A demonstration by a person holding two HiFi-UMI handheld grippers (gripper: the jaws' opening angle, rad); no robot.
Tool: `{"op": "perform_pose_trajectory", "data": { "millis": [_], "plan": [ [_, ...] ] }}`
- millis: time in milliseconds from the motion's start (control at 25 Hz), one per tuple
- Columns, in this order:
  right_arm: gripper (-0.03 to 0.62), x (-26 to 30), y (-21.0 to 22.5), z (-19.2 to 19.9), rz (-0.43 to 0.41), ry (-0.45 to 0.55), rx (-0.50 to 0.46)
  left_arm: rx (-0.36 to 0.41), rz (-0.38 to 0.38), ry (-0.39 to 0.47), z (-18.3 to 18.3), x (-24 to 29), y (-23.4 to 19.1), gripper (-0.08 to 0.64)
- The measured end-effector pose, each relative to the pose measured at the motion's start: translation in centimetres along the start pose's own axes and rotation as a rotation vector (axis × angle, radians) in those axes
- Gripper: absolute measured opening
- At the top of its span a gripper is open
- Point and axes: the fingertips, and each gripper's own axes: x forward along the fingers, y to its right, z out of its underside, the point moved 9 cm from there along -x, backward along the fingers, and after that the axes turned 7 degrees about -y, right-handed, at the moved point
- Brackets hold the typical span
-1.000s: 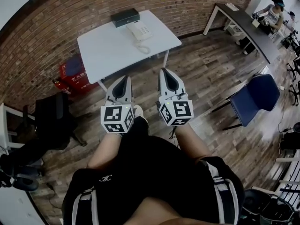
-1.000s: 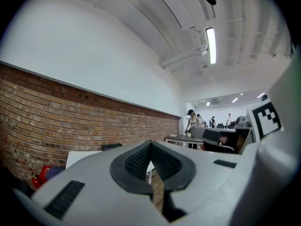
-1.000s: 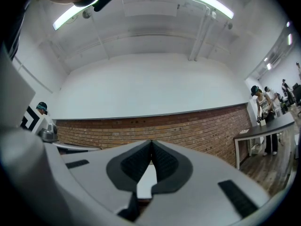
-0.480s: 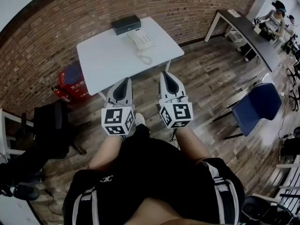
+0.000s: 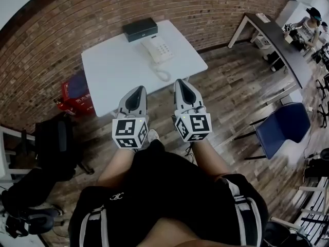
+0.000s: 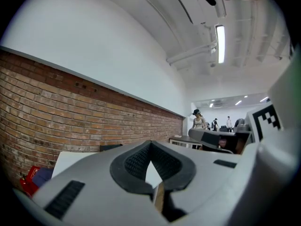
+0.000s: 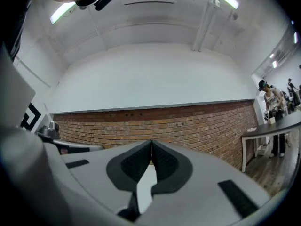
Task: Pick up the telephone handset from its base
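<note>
Left gripper view is showing the left gripper [image 6: 150, 144] with its dark ribbed pads meeting at the tips and nothing sitting between them. The right gripper view is telling the same of the right gripper [image 7: 151, 142]: its jaws are pressing together, empty. Both tools are pointing roughly level, side by side, toward the brick wall [image 5: 61, 30] and the white table [image 5: 110, 71] in front of it. In the head view their tips are hanging over the wooden floor [image 5: 231, 81], just short of the table's near edge and touching nothing.

Farther out, the white telephone [image 5: 158, 49] is sitting toward the far side of the table, beside a black box [image 5: 140, 29]. Its handset [image 5: 150, 49] is apparently lying in its cradle on the base, though it is small in the frame, and the coiled cord [image 5: 162, 75] is trailing toward the near edge.

As I am judging it, none of the task is done yet. The approach is only partly made, and a gripper is yet to reach the phone, spread its jaws, close on the handset and lift it clear of the base. A red box [image 5: 77, 94] is resting on the floor by the table's left side, clear of the way in.
</note>
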Motion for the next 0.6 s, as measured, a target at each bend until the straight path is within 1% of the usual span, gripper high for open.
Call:
{"op": "perform_pose_trajectory", "data": {
  "millis": [400, 600],
  "plan": [
    [-0.002, 10.7, 1.7, -0.3, -0.045, -0.06, 0.008, -0.037, -0.021, -0.051, -1.6, 7.7, -6.2, 0.002],
    [-0.002, 16.3, 3.0, -0.7, -0.056, -0.084, -0.03, -0.053, -0.014, -0.052, -2.5, 12.5, -9.2, 0.002]
  ]
}}
